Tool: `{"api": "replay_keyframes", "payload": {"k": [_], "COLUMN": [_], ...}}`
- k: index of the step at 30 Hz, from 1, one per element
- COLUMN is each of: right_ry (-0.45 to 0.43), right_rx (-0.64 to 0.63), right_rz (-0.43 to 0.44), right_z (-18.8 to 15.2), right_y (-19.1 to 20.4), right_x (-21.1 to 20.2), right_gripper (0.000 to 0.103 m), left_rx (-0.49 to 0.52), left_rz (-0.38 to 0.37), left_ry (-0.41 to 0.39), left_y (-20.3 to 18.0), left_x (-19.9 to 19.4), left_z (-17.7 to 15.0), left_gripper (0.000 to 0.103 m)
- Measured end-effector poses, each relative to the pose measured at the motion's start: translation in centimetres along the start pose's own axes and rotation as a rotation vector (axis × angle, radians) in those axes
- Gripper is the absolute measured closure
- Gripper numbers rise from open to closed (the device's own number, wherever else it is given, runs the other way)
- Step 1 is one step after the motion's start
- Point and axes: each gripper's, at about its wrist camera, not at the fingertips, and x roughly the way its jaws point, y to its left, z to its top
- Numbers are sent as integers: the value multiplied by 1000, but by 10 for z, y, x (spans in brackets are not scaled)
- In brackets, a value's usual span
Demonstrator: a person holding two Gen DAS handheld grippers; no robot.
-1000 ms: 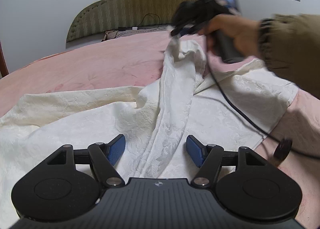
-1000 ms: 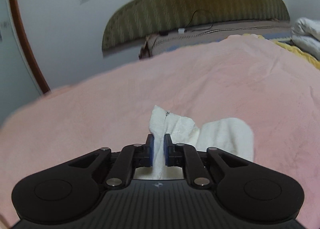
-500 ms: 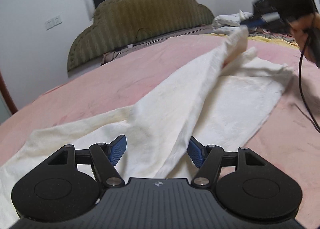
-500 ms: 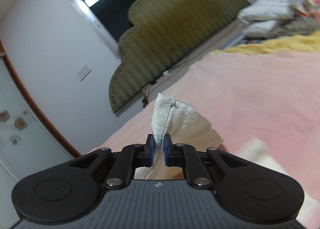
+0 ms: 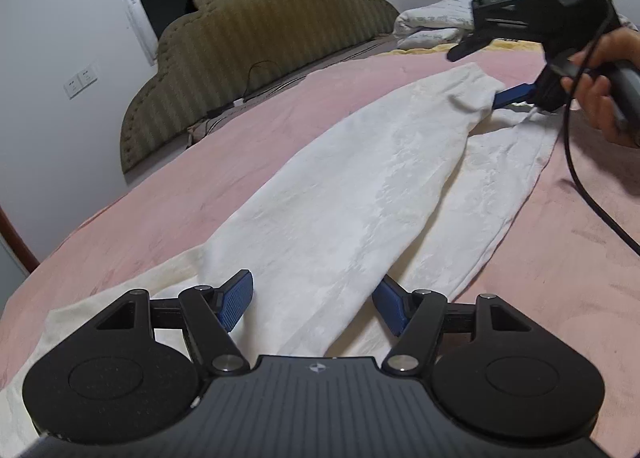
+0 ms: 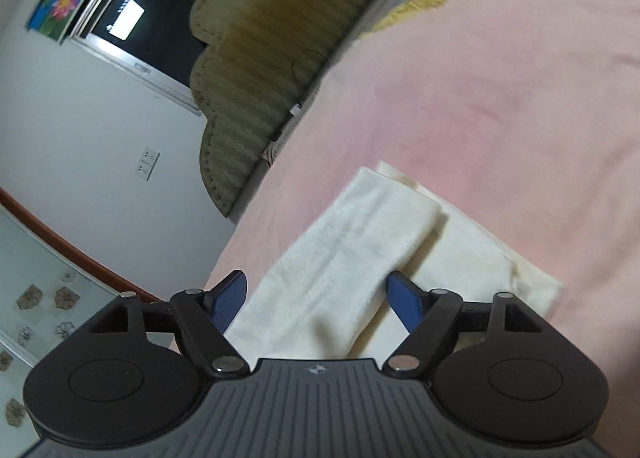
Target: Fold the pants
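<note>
2 grippers over white pants (image 5: 360, 193) on the bed (image 5: 200, 173): left (image 5: 312, 304) jaws spread, right (image 6: 316, 298) jaws opening, pinching nothing.

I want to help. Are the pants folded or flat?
Folded once: one leg of the pants lies over the other on the bed.

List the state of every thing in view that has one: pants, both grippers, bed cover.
white pants: lying on the bed, one leg folded over the other, not yet folded short.
right gripper: jaws opening, pads clear of the cloth between them.
left gripper: open, cloth between the pads, not pinched.
pink bed cover: spread flat under the pants.
</note>
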Motion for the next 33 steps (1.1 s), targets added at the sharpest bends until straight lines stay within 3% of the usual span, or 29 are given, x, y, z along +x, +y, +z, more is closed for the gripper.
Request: {"api": "replay_keyframes", "payload": {"k": [7,9,10,11,13,14,19,22,24,27,30,33], "right_ry": [-41,-37,-27,-28,-37,-46,-27,-15,-68,-168,-153,-52], "right_rx": [31,-5,3,28,28,-6,-82,-147,-223,-381,-410,-274], "right_rz": [11,6,-2,8,38,47,143,197,297,395,286,89], "right_z": [2,4,5,7,8,9,32,53,59,52,37,21], "right_y": [-5,-6,-9,-12,-12,-7,32,72,105,133,107,43], "right_x": [9,12,14,15,11,7,14,31,24,-7,-26,-32], "right_gripper": [27,58,89,94,96,96,96,96,96,96,96,96], "left_rx": [91,100,91,76,25,0,-188,-315,-404,-430,-297,-180], "left_rz": [24,26,9,-11,-42,-42,-27,85,155,152,35,-108], "left_ry": [-16,-13,-11,-8,-5,-6,-37,-103,-198,-289,-187,-91], "left_y": [-16,-19,-18,-17,-11,-8,32,73,98,112,84,43], "left_x": [16,20,21,22,22,21,17,10,-7,-29,-20,-5], "left_z": [6,9,10,10,9,8,21,41,52,57,46,21], "left_gripper": [35,45,57,62,82,85,89,89,89,89,89,88]}}
